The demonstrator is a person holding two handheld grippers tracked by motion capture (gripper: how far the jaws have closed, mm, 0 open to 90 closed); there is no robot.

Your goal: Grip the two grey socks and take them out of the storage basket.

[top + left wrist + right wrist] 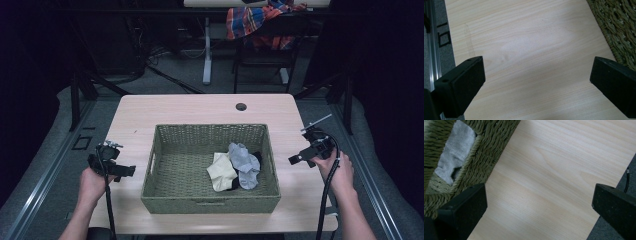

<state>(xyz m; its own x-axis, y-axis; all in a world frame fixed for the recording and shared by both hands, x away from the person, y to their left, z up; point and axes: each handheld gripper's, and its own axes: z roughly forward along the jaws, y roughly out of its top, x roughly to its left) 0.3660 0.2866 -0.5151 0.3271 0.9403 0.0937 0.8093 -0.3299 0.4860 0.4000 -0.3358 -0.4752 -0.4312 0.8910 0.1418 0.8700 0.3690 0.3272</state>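
The green woven basket [210,170] sits mid-bench [200,107], holding a grey sock [245,162] and a cream sock [221,171]. Left tool [119,170] and right tool [302,150] flank it, jaws wide, holding nothing.

light wooden table [150,112], round hole near far edge, green woven basket [170,150] at centre

I work in a lab-like recording room: black drapes around my pale wooden table [150,112], aluminium floor rails [47,170], loose cables [165,55] and desk legs on grey carpet behind.
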